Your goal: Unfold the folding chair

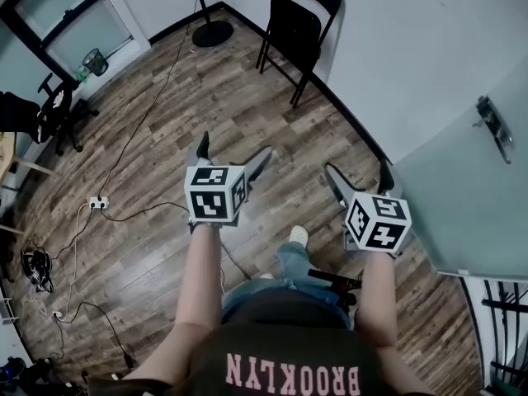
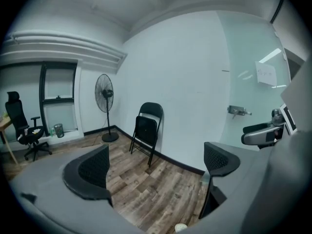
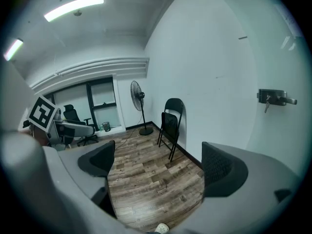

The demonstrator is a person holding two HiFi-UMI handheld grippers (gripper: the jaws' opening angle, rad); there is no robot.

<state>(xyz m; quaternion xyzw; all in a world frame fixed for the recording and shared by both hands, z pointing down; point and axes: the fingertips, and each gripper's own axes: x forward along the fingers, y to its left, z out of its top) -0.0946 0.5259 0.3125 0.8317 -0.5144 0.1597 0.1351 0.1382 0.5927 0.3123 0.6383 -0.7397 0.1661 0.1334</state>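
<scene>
folding chair [image 1: 295,25] against wall [image 1: 412,48]

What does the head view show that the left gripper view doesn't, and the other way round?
Only the head view: the person's arms and shirt, and the power strip.
Only the left gripper view: the ceiling and a paper stuck on the glass door.
Both: the folding chair, still folded, the fan, the office chair, the door handle, and the left claw, open and empty.
</scene>
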